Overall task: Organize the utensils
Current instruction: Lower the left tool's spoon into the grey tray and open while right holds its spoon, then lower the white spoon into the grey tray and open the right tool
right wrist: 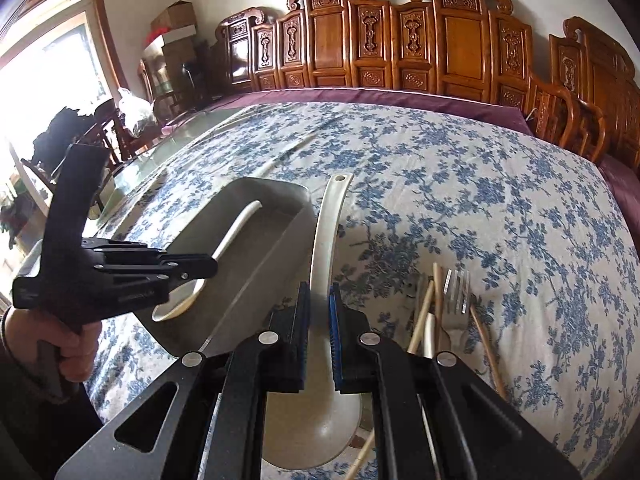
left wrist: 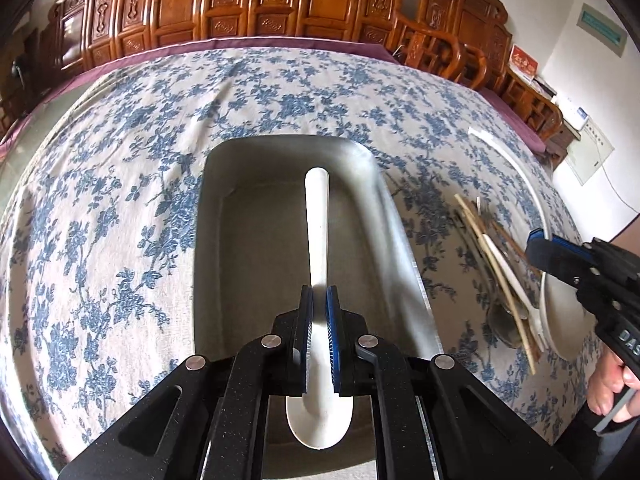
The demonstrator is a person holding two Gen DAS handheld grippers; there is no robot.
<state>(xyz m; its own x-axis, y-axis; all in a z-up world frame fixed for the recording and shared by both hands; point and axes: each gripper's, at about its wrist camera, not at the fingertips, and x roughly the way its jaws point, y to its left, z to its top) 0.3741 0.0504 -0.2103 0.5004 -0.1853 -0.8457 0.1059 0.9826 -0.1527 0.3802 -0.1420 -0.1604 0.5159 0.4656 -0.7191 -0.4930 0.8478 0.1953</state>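
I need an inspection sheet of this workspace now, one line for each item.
Surface: blue floral tablecloth.
Job's things: grey tray; white spoon over it; larger white ladle beside it; pile of chopsticks, fork and spoons.
Clutter: white plate.
Grippers: left hand-held gripper shut on white spoon; right hand-held gripper shut on larger white ladle.
Cables: nothing seen.
Surroundings: carved wooden chairs.

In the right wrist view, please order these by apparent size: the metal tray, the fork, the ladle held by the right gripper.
1. metal tray
2. ladle, enlarged by nearness in the right gripper
3. fork
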